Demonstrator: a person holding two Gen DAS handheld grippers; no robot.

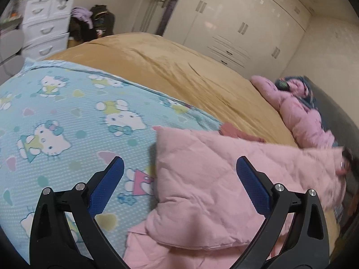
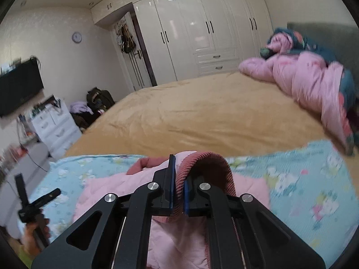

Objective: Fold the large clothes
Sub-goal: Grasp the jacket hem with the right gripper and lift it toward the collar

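The pink padded jacket [image 1: 202, 179] lay on the light blue cartoon-print blanket [image 1: 67, 116], near the front edge of the bed [image 1: 179, 67] with its mustard cover. One sleeve or panel was folded up over the body, so the folding seemed partly under way.

The right gripper [image 2: 178, 186] was pressed together on the darker pink ribbed band [image 2: 202, 165], a cuff or hem by the look of it, which arched up over its right finger. The left gripper [image 1: 179, 163] stood spread wide, holding nothing, poised above the left edge of the jacket where it met the blanket.

The jacket looked quilted, puffy and light. It would probably sag and spring back rather than keep a crease, and its smooth shell might slip between the pads. The ribbed band seemed the surest hold, being thick and grippy; a seam or the edge of a folded panel would likely serve the left gripper better than the middle of a puffy panel.

One jacket was being worked. There were two grippers and one printed blanket. A second heap of pink padded bedding or clothing [image 2: 303, 78] lay at the far right corner of the bed, well apart, mixed with some dark blue cloth; how many pieces it held could not be told.
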